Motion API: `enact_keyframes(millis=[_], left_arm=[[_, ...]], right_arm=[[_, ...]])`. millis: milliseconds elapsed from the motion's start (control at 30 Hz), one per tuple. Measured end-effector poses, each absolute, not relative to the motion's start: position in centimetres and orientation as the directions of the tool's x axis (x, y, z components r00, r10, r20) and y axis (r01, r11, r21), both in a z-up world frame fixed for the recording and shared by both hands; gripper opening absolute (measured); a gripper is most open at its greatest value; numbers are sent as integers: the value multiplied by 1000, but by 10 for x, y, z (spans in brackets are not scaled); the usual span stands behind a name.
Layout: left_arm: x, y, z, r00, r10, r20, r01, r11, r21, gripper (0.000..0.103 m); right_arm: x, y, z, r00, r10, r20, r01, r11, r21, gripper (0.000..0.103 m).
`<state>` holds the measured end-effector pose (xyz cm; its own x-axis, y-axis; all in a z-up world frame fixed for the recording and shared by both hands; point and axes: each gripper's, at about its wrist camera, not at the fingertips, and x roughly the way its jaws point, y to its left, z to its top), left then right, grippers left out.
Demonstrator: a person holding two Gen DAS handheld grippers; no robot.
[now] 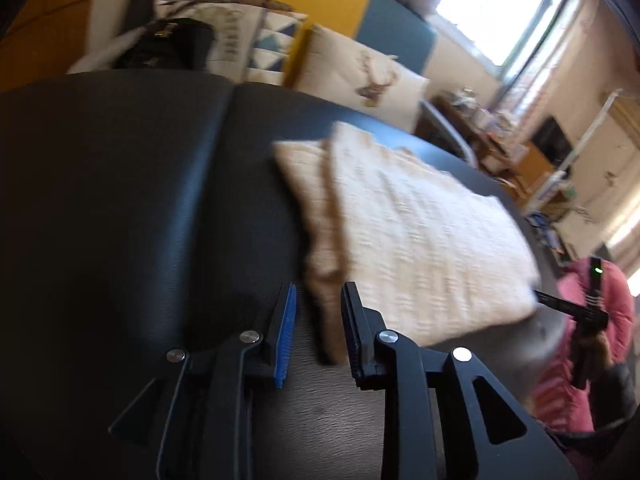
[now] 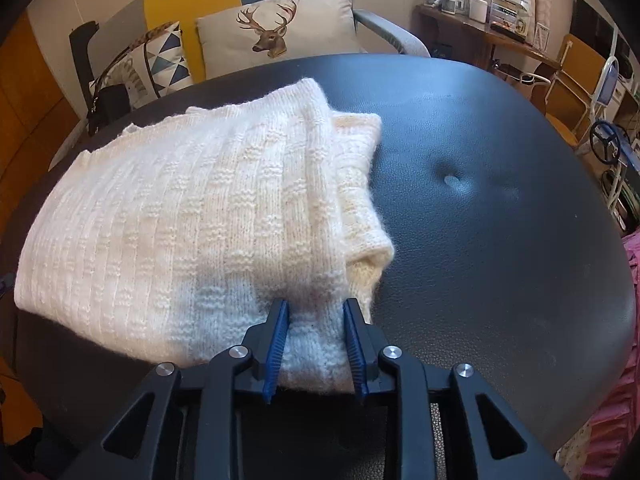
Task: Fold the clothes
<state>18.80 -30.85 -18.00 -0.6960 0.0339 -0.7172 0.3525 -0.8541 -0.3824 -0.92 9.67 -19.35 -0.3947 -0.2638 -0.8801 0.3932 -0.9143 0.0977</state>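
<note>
The cream knitted sweater (image 2: 180, 220) lies folded into a thick bundle on the black padded surface (image 2: 500, 200), well clear of the deer cushion (image 2: 276, 28) behind. Our right gripper (image 2: 314, 344) straddles the near corner of the bundle; its jaws stand narrow with knit between the blue pads (image 2: 276, 344), but we cannot tell whether they press. Our left gripper (image 1: 318, 336) sits at the opposite edge, jaws narrowly apart with the sweater's edge seen between them, not gripped. We judge this placement suits squaring the fold.
</note>
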Motion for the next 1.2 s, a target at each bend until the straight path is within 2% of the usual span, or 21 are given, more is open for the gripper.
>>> enact_keyframes(millis=[200,300,333,367,433,533,667,767,867,933,1000,1133,1167,1200], left_arm=[[168,-293,-196,-669,131,-732,260,-881,-395,27],[171,-291,-195,-686,164,-709,226,-878,-422,26],[172,-290,-193,-695,173,-698,209,-880,-426,13],[172,-288,-189,-705,175,-687,195,-884,-425,5],[172,-284,-181,-726,178,-664,167,-891,-422,4],[172,-280,-170,-751,179,-636,135,-901,-412,4],[178,-297,-197,-680,130,-721,249,-885,-394,4],[186,-298,-203,-689,174,-704,241,-861,-448,4],[190,-300,-200,-710,210,-673,223,-838,-498,10],[188,-304,-198,-718,205,-665,230,-832,-506,20],[183,-309,-199,-721,231,-653,221,-817,-533,24],[168,-306,-206,-672,274,-688,194,-831,-521,24],[166,-302,-207,-655,266,-707,189,-848,-495,21],[168,-300,-207,-656,263,-708,189,-851,-491,9]], right_arm=[[-4,88,-191,-418,-204,-885,411,-912,15,30],[-3,84,-191,-427,-178,-886,419,-908,-20,31],[-3,83,-191,-431,-172,-886,423,-905,-30,32],[-3,82,-191,-435,-167,-885,427,-903,-40,32],[-3,81,-191,-443,-154,-883,431,-900,-59,32],[-4,77,-191,-452,-139,-881,440,-894,-85,32],[-2,77,-191,-468,-140,-873,451,-887,-99,32],[-3,80,-192,-467,-151,-871,453,-887,-90,32],[-4,81,-193,-466,-158,-871,455,-887,-83,33],[-6,82,-193,-461,-160,-873,452,-889,-76,34],[-9,81,-189,-447,-150,-882,446,-892,-74,34],[-7,70,-160,-504,-187,-843,459,-885,-78,34],[-5,61,-152,-494,-239,-836,489,-872,-40,34],[-2,52,-145,-483,-284,-828,519,-855,-9,34]])
